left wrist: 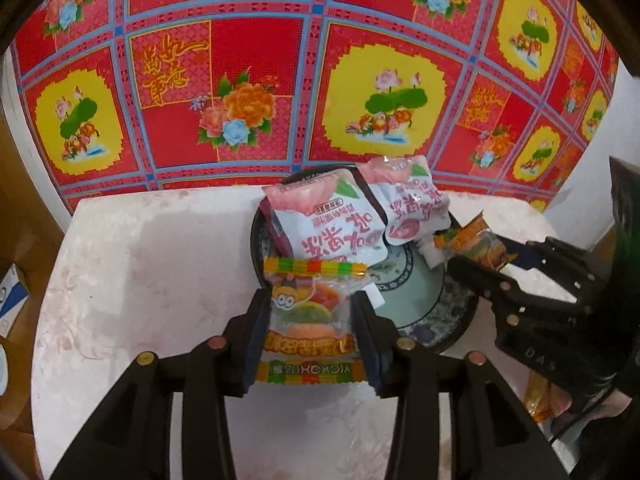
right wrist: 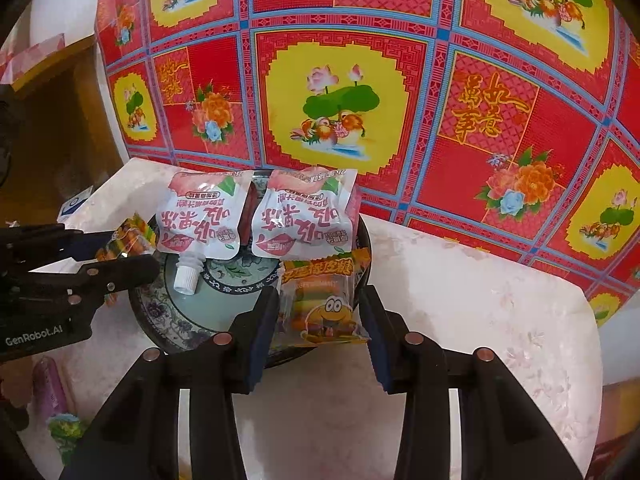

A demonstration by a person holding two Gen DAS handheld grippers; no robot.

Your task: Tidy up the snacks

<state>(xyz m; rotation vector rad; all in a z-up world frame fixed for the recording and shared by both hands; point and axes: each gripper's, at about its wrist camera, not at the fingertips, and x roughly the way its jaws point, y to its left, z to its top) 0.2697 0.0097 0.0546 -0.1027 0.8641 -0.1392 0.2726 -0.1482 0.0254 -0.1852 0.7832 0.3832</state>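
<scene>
I have a gummy packet in each set of tongs, and both hang over the same patterned plate (left wrist: 432, 316) that sits on the pale marbled table (left wrist: 140, 280). My left gripper (left wrist: 310, 320) has its jaws partly open with the left gummy packet (left wrist: 310, 312) between the pads; I cannot tell for sure whether the pads are pressing it or have just let go, since the wrapper fills the gap from side to side. Its long axis runs straight out along the fingers, its striped far seal reaching over the near-left rim of the plate and touching the lower edge of the two jelly pouches (left wrist: 324, 220) that lie side by side across the plate's far half. My right gripper (right wrist: 320, 316) is partly closed on the right gummy packet (right wrist: 324, 300) — the pads pinch it at both sides — and that one hangs over the plate's near-right rim, just beside the right-hand pouch. So the relation that matters: the bare bowl of the plate lies between my two grippers, to the right of the left packet and to the left of the right one, with a white cap (right wrist: 186, 276) from one pouch resting there. The left packet is the nearer to landing — my judgement is that it should go down first, laid alongside the pouches, not on them.
</scene>
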